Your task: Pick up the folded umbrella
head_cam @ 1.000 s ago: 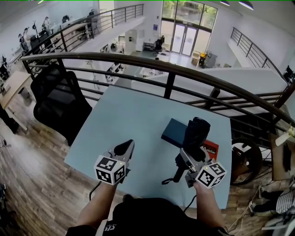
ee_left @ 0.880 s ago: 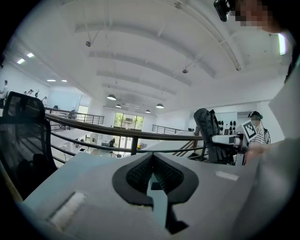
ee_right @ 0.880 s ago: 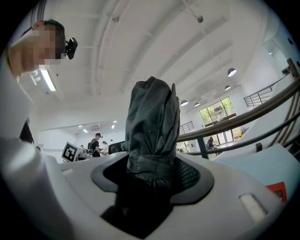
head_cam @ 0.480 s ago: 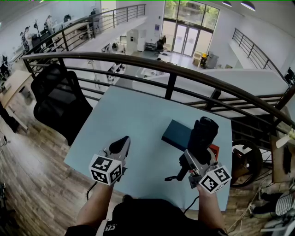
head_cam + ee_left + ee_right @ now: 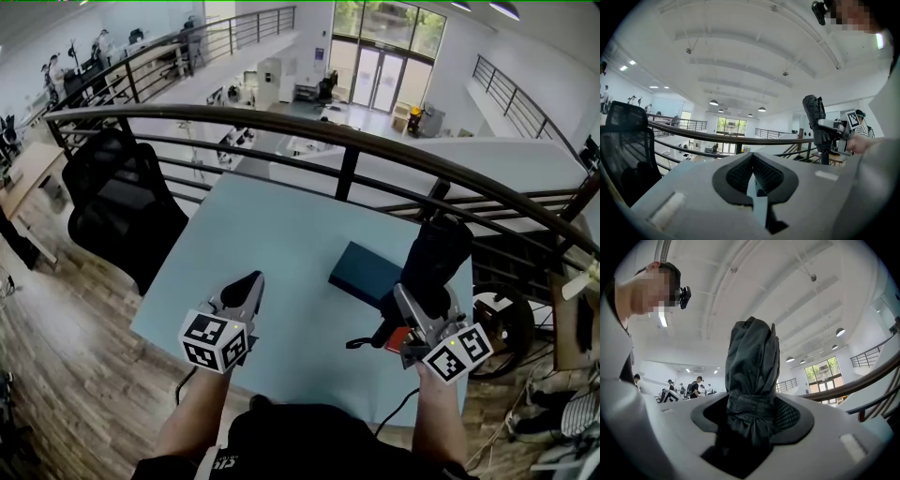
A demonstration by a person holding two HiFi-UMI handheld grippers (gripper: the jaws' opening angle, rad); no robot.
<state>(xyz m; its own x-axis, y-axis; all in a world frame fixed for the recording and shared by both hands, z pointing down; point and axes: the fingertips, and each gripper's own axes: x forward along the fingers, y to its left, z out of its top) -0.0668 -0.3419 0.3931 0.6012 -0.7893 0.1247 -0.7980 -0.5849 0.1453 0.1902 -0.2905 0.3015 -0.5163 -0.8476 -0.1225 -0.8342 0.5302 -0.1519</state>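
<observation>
The right gripper point(image 5: 752, 414) was clenched around the folded umbrella point(image 5: 752, 359), its 2 jaws standing partly apart with the bundled fabric filling the gap and pressing against both pads. The grip sat low on the umbrella's body, just where the fabric was cinched and crumpled, and most of its length rose beyond the jaws. The left gripper point(image 5: 753, 161) held nothing: its 2 jaws were closed on each other, pads meeting at the tips, and it hung over the near left part of the pale blue table point(image 5: 262, 234), well apart from the other hand.

From above, the umbrella was up off the table, over its right side, tilted with its far end leaning toward the dark railing point(image 5: 347, 141). A thin dark strap point(image 5: 361, 342) dangled in a loop from its lower end beside the gripper.

The umbrella was black, collapsed short and stubby, its canopy wrapped around itself in loose vertical pleats with a rounded top.

On the table, just left of the umbrella, lay a flat dark teal box point(image 5: 364, 272), shut, so I could not tell what was in it. A red item point(image 5: 397, 338) showed partly under the right gripper. A black mesh office chair point(image 5: 117, 206) stood on the wooden floor off the table's left side.
</observation>
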